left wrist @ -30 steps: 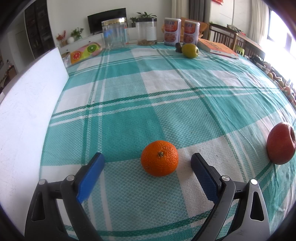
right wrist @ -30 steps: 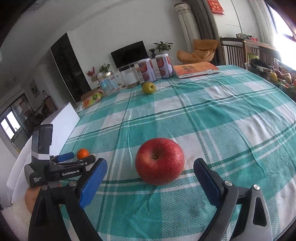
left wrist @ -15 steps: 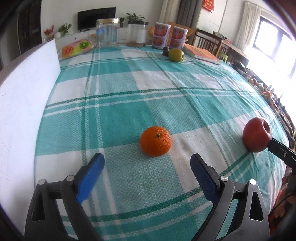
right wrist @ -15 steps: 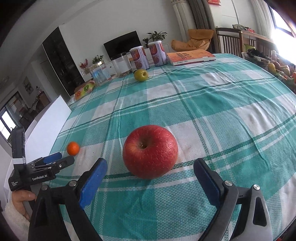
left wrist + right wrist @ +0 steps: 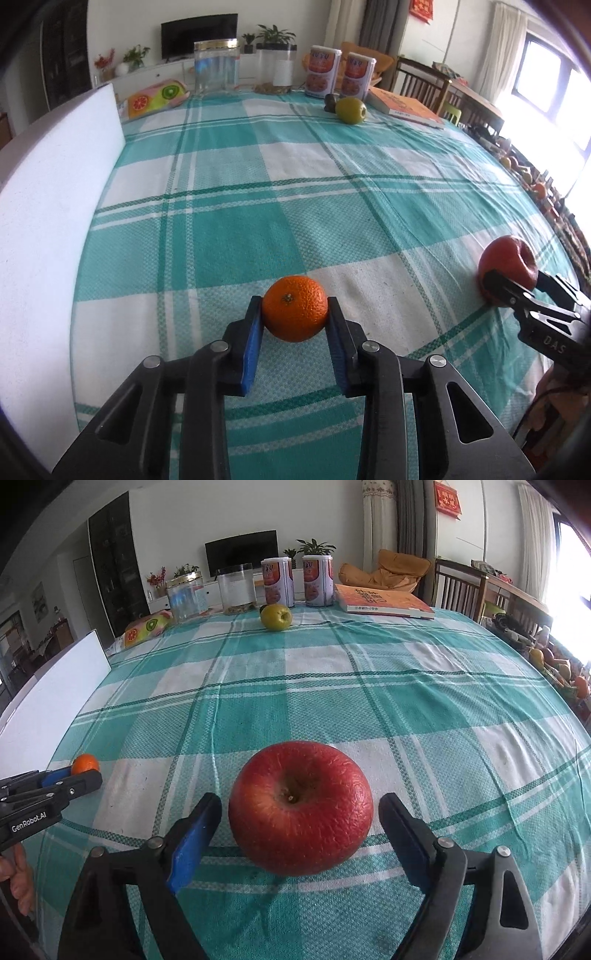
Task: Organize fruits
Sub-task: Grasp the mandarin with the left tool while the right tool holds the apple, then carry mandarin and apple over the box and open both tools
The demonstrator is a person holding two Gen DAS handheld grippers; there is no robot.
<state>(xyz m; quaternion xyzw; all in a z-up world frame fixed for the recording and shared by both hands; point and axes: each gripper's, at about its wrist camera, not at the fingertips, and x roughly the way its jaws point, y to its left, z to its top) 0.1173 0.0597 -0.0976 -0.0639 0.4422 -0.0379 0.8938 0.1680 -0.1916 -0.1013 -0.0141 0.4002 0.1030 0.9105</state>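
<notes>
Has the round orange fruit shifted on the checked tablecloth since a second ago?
No. The round orange fruit sits on the same white square of the teal-and-white checked tablecloth; the left gripper has just closed its jaws on it.

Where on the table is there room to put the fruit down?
The wide middle of the checked cloth is bare, between the red apple near us and the green apple far off. The far edge is crowded: jars, two cans, a book.
</notes>
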